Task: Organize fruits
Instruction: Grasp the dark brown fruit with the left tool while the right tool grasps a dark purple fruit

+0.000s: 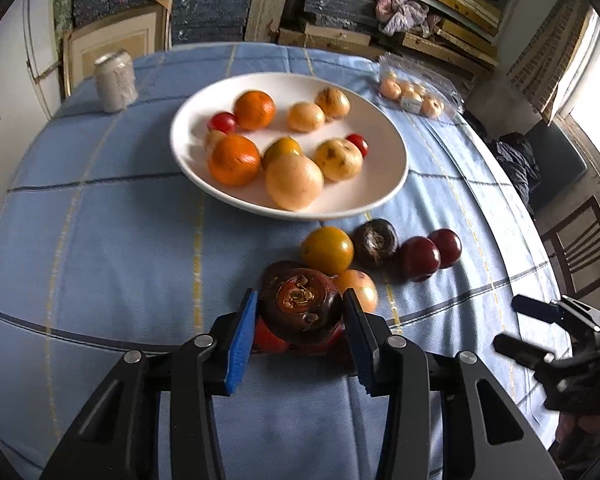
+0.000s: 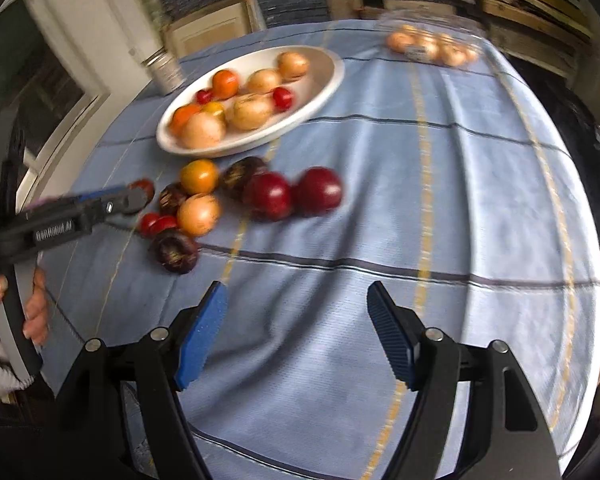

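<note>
Your left gripper has its jaws clamped on a dark purple mangosteen, both blue pads pressed to its sides, just above the blue checked cloth of the worktop. A red fruit sits directly under the mangosteen. Close ahead lies a tight cluster: a yellow-orange fruit, a second mangosteen and two dark red plums. Beyond them the white plate carries oranges and pale fruits; its near rim almost meets the cluster.

Your right gripper has its jaws apart with nothing between them, over a bare stretch of cloth. Open room lies to the right of the plums, up to the worktop's curved edge.

Only the left wrist view shows a soda can left of the plate and a chair past the right edge. Only the right wrist view shows a third mangosteen nearest you and the hand on the left handle. Both show a clear fruit packet at the far edge.
</note>
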The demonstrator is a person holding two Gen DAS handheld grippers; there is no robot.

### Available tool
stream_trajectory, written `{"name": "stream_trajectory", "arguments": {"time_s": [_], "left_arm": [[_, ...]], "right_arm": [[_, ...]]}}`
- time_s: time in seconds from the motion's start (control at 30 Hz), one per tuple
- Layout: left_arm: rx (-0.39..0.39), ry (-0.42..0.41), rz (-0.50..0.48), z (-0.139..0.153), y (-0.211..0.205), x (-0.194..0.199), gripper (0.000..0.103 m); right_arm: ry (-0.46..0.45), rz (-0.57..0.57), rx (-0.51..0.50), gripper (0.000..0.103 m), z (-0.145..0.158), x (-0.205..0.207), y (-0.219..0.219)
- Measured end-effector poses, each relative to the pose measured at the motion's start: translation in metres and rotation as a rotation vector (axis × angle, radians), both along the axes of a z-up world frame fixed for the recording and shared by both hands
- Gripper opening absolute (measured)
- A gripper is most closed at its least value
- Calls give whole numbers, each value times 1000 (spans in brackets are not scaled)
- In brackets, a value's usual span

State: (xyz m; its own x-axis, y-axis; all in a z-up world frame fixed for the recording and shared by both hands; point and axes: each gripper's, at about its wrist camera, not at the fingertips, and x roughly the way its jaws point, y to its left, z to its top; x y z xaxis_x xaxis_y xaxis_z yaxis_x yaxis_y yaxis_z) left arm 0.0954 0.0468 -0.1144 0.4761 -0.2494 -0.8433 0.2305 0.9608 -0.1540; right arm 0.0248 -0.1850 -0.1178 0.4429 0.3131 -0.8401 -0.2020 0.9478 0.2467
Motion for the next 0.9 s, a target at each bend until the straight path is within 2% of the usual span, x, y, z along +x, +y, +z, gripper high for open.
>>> {"name": "stream_trajectory", "arguments": {"time_s": [0.17,0.33,0.43,0.63,0.73,0.9], "left_arm": [[9,-5,39,4,18,-9,43],[24,6,76,2,40,-20,43],[25,8,100,2,53,-25,43],[19,0,120,6,67,-28,43],[17,-1,112,7,68,-28,43],[20,0,88,6,64,-28,43]], "right_arm": [[-7,129,-9,71,-5,6,46],[1,204,0,71,-11,16,81],[18,229,10,65,-15,23,96],[38,211,2,60,-22,34,103],[55,195,7,53,-27,41,103],[65,195,7,50,-32,43,107]]}}
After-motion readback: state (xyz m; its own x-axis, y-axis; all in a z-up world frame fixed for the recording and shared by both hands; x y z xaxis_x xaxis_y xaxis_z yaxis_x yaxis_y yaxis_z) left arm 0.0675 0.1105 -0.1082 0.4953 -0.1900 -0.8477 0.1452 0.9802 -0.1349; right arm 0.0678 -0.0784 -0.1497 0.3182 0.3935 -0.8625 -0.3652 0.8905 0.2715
